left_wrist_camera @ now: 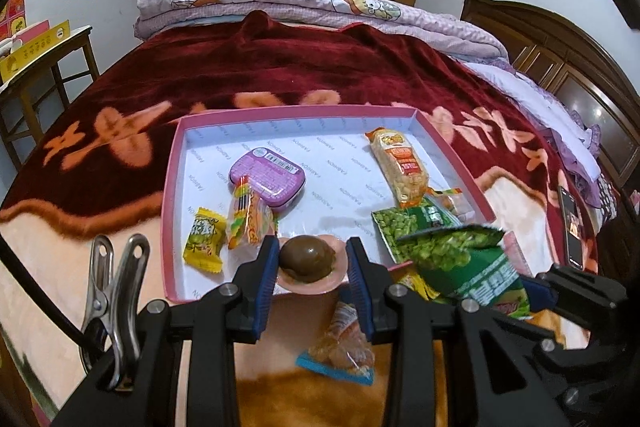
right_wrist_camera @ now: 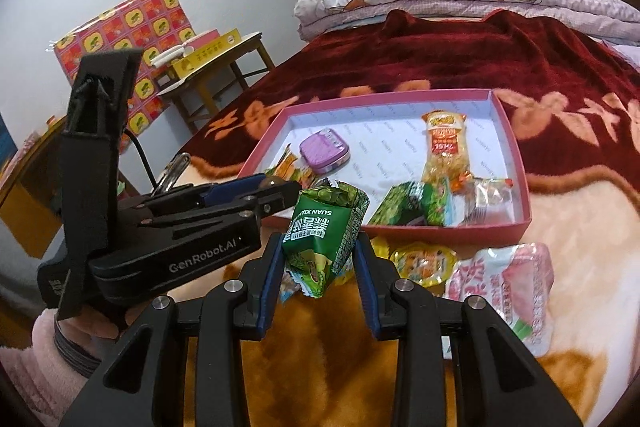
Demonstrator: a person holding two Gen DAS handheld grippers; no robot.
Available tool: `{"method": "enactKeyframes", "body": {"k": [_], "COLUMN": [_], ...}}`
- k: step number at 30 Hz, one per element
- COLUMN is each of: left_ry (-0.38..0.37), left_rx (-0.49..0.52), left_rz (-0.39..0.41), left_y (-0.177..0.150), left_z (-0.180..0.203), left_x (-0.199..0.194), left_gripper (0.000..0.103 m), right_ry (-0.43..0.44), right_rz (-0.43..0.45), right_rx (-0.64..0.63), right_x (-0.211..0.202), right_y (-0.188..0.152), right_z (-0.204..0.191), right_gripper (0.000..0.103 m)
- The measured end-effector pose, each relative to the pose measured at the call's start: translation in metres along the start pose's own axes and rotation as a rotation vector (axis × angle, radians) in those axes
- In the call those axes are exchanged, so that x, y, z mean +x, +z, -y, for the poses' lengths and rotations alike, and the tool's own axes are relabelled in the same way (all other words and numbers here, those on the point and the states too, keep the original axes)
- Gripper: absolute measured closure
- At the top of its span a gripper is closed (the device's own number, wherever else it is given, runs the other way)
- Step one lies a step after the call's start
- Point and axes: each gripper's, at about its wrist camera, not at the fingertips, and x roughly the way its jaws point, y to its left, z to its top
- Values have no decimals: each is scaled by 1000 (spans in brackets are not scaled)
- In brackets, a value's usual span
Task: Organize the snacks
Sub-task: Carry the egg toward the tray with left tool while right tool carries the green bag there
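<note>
My left gripper (left_wrist_camera: 312, 261) is shut on a brown braised egg in a pink sealed pack (left_wrist_camera: 308, 259), held over the near edge of the pink tray (left_wrist_camera: 172, 187). My right gripper (right_wrist_camera: 320, 247) is shut on a green pea bag (right_wrist_camera: 324, 227), held above the blanket just in front of the tray (right_wrist_camera: 516, 147). In the right wrist view the left gripper (right_wrist_camera: 276, 189) reaches in from the left. In the left wrist view the green bag (left_wrist_camera: 472, 267) hangs at the right. The tray holds a purple tin (left_wrist_camera: 268, 175), a yellow candy (left_wrist_camera: 204, 239), a gummy pack (left_wrist_camera: 248, 219), a long orange snack pack (left_wrist_camera: 400, 163) and another green pea bag (left_wrist_camera: 404, 223).
Loose snacks lie on the blanket before the tray: a blue-edged packet (left_wrist_camera: 344, 347), a yellow jelly cup (right_wrist_camera: 424, 263) and a pink pack (right_wrist_camera: 508, 287). A phone (left_wrist_camera: 572, 227) lies at the right. A wooden table (right_wrist_camera: 224, 67) stands left of the bed, folded quilts (left_wrist_camera: 320, 3) behind.
</note>
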Motion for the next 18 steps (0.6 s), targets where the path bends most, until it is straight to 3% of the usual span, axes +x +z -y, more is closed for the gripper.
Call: {"method": "enactKeyframes", "body": {"k": [18], "left_ry": [38], "left_rx": [-11], "left_rz": [-30], "left_y": [-3], "left_z": [-13], "left_x": [38], "left_gripper": [67], "right_ry": [-62], "right_rz": [22], "right_rx": [-12], "right_x": [20], "right_y": [26], "right_z": [14], "right_gripper": [68]}}
